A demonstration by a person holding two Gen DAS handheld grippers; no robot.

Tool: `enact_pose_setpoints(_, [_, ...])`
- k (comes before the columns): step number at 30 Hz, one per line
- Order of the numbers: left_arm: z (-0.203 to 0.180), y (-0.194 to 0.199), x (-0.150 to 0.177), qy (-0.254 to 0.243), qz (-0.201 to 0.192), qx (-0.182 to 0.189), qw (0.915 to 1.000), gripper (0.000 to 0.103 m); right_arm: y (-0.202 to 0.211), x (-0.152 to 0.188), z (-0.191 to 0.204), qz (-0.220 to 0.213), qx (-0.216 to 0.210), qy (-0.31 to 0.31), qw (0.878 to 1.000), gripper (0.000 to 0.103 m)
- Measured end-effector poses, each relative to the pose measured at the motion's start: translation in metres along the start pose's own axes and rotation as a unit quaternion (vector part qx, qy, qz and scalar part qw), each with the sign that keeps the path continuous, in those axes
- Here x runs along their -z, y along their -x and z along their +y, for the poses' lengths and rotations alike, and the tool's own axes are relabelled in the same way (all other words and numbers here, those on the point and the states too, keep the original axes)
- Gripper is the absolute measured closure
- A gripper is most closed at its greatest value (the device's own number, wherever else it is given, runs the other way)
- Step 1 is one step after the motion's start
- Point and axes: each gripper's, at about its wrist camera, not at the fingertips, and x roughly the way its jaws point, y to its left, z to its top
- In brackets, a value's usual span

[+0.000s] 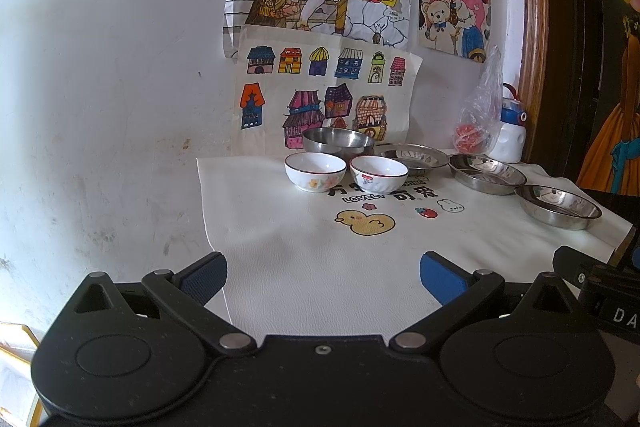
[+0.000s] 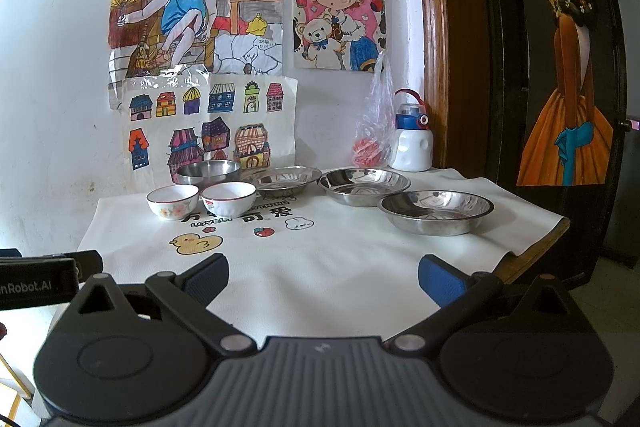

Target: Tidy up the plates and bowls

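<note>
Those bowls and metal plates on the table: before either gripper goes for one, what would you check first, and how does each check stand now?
1. Left gripper open and empty: ok.
2. Right gripper open and empty: ok.
3. Two white bowls upright, apart from each other: ok.
4. Three steel plates lying flat, unstacked: ok.
5. Steel bowl behind the white bowls free of them: cannot tell.
6. Plastic bag and bottle clear of the plates: ok.
</note>
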Motion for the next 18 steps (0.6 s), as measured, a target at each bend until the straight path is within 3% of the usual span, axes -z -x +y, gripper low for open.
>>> enact_pose_setpoints(18, [-0.0007, 0.0002, 0.0005, 0.002, 0.005, 0.001, 1.0000, 0.001, -0.0019, -0.0047, 0.0033, 0.002, 0.000, 0.002, 1.000, 0.000])
